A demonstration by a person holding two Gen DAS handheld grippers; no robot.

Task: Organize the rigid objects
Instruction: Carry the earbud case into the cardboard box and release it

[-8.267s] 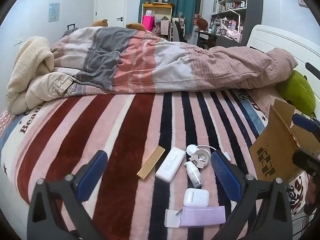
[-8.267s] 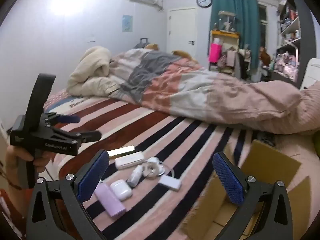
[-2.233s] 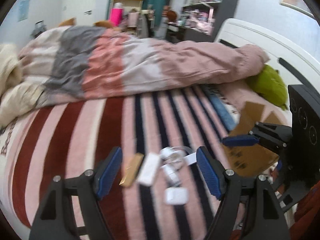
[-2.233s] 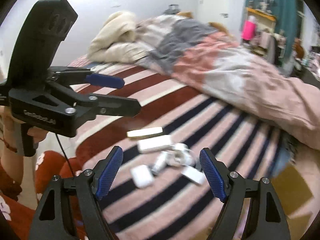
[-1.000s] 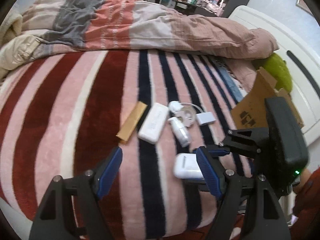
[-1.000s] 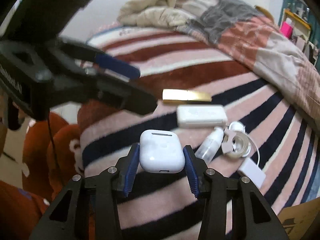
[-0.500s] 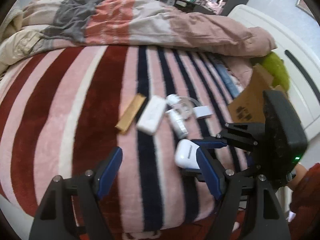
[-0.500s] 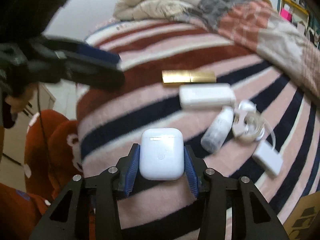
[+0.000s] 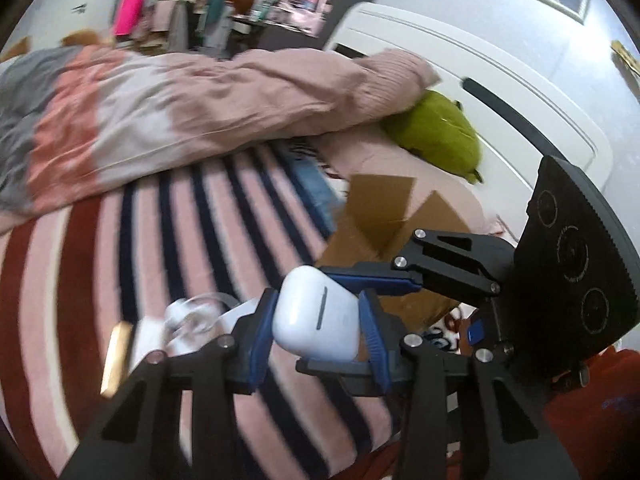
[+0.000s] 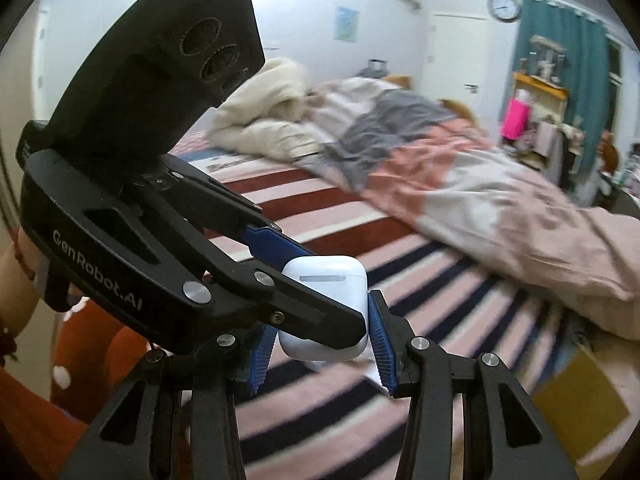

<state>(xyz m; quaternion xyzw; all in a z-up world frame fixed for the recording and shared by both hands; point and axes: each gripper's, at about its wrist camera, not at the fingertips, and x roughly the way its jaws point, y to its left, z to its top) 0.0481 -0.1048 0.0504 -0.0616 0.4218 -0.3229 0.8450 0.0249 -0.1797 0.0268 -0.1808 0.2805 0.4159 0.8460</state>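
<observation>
A white earbud case [image 9: 316, 316] is held in the air above the striped bed by both grippers at once. My left gripper [image 9: 318, 326] is shut on its sides. My right gripper [image 10: 320, 334] is also shut on the case [image 10: 326, 280], and its blue fingers [image 9: 368, 280] cross the case from the right in the left wrist view. The left gripper's black body [image 10: 160, 216] fills the left of the right wrist view. A gold bar [image 9: 116, 354], a white box [image 9: 146, 338] and a coiled white cable [image 9: 192, 312] lie blurred on the bed below.
An open cardboard box [image 9: 384, 216] stands on the bed at the right, also in the right wrist view [image 10: 580, 404]. A rumpled pink and grey duvet [image 9: 180, 100] lies across the far bed. A green plush [image 9: 436, 136] rests by the white headboard.
The right gripper lifted the earbud case off the bed. The left gripper has closed on it too. Both views have swung up and are motion blurred.
</observation>
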